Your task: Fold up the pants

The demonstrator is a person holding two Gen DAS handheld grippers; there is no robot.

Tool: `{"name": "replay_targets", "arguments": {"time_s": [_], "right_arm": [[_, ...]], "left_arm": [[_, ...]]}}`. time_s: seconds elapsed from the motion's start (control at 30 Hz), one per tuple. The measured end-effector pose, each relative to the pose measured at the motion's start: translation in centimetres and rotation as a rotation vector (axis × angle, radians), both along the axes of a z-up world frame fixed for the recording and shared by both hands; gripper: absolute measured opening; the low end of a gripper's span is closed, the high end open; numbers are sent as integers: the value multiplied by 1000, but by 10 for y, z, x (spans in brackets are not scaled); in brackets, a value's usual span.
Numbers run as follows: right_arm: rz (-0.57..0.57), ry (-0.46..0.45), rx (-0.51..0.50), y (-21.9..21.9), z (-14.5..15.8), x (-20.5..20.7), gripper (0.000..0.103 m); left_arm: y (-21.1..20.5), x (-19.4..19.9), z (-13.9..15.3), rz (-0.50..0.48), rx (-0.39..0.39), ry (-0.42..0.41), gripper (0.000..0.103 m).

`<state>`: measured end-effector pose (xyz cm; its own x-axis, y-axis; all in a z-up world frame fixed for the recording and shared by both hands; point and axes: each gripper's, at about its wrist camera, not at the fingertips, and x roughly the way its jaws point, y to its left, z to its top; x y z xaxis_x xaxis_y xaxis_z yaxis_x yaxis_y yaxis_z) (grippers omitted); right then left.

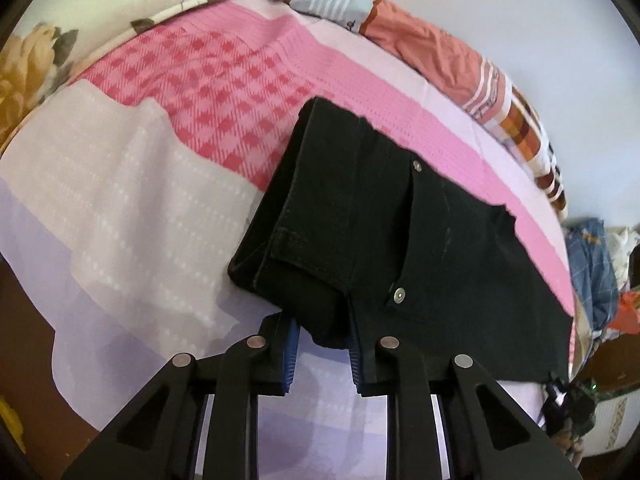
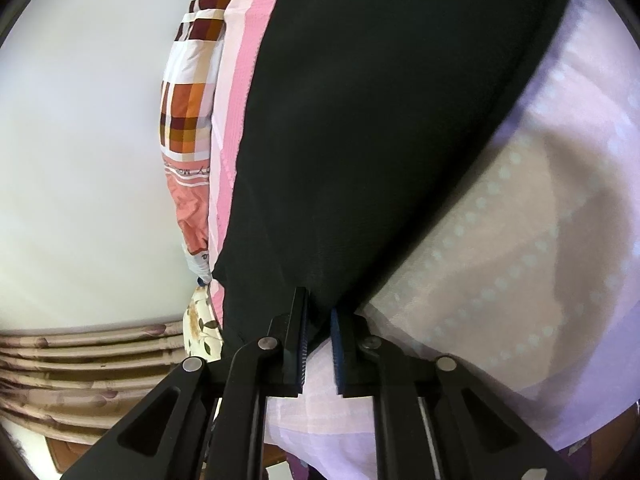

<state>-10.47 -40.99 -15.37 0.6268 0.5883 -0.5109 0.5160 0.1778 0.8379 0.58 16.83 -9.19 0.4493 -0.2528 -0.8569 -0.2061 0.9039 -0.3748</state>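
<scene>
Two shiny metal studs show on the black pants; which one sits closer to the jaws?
The lower stud, at the bottom of the pocket seam just above the left gripper; the other stud sits farther up.

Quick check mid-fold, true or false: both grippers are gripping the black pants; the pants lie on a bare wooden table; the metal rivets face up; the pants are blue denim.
1. Both grippers grip the pants: true. The left gripper and the right gripper each pinch an edge of the black pants.
2. Bare wooden table: false. They lie on a pink and lilac bedsheet.
3. Rivets face up: true.
4. Blue denim: false. They are black.
</scene>
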Motion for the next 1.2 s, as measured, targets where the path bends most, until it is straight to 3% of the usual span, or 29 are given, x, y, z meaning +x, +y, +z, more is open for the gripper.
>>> {"name": "replay_targets", "arguments": {"time_s": [0.2, 0.33, 0.43, 0.53, 0.7, 0.8, 1.03, 1.1, 1.13, 1.17, 1.2], "right_arm": [[37, 5, -67, 3, 8, 6, 4], [28, 3, -1, -1, -1, 6, 2], [-44, 3, 103, -17, -8, -7, 10], [-143, -5, 38, -58, 1, -34, 15], [-397, -28, -16, -140, 7, -82, 19], [-440, -24, -50, -173, 7, -94, 28], [-431, -22, -59, -190, -3, -86, 28], [-398, -19, -109, -190, 0, -82, 28], [-371, -10, -148, -189, 4, -77, 22], [-354, 3, -177, -190, 8, -75, 9], [-337, 23, -211, -188, 11, -72, 9]], "left_arm": [[-6, 3, 7, -29, 75, -25, 22], [-11, 8, -3, -49, 130, 9, 22], [-10, 9, -6, -42, 123, -7, 23], [-13, 8, -4, -52, 145, -17, 23], [-5, 8, -6, -22, 83, -17, 24], [-7, 9, -6, -33, 106, -19, 26], [-10, 9, -5, -36, 129, -11, 27], [-12, 9, -4, -40, 140, -10, 27], [-13, 9, -4, -43, 146, -10, 27], [-14, 9, -4, -47, 151, -11, 27], [-15, 9, -3, -51, 157, -13, 28]]}}
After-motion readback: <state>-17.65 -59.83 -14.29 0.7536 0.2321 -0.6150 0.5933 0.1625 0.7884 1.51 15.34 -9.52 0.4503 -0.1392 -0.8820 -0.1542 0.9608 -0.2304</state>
